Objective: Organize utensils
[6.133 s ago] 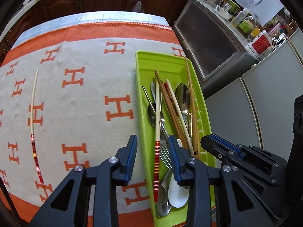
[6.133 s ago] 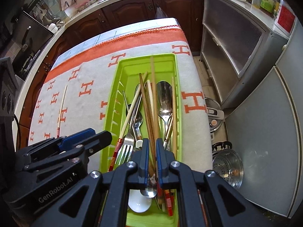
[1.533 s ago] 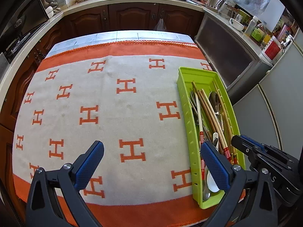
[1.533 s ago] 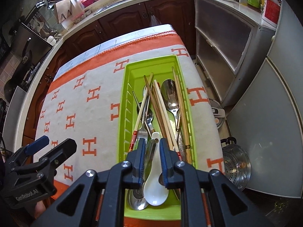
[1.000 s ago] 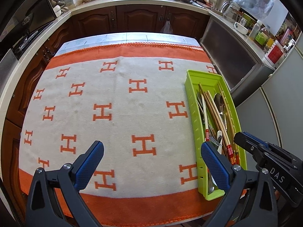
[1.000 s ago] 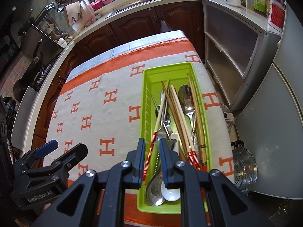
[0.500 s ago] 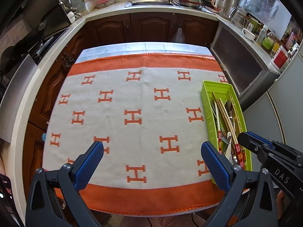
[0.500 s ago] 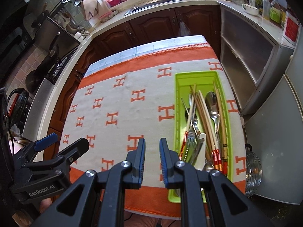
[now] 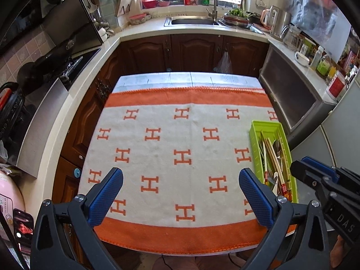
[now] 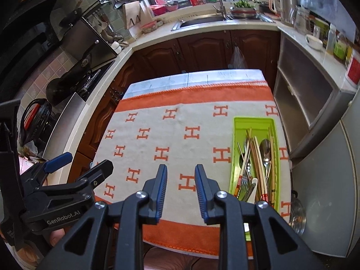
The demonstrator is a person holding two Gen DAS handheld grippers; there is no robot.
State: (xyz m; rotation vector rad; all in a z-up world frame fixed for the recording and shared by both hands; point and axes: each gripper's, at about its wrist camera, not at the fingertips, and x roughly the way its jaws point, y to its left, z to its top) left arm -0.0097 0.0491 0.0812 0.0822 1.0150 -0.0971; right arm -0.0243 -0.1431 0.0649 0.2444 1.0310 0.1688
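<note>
Left wrist view. The left tongs (image 9: 181,193) hang above the near edge of the counter (image 9: 189,77), their blue pads (image 9: 105,194) spread wide with nothing between them. A cream cloth (image 9: 180,139) with orange letters and orange borders covers most of the counter. A green tray (image 9: 253,139) lies lengthwise along the cloth's right edge; chopsticks (image 9: 273,157), a spoon (image 9: 277,145) and other cutlery lie in it in one mixed bundle. The right tongs (image 9: 315,175) show at the lower right, near the tray's close end; their opening cannot be judged here. A sink (image 9: 193,21) sits in the far worktop.

Right wrist view. The right tongs (image 10: 181,191) hover over the cloth (image 10: 157,135) near its front orange border, jaws parted by a narrow gap and empty. The tray (image 10: 235,153) lies to their right, close beside them, the chopsticks (image 10: 258,157) and spoon (image 10: 265,150) inside. The left tongs (image 10: 78,166) appear at the lower left, beyond the cloth's left edge, held apart.
</note>
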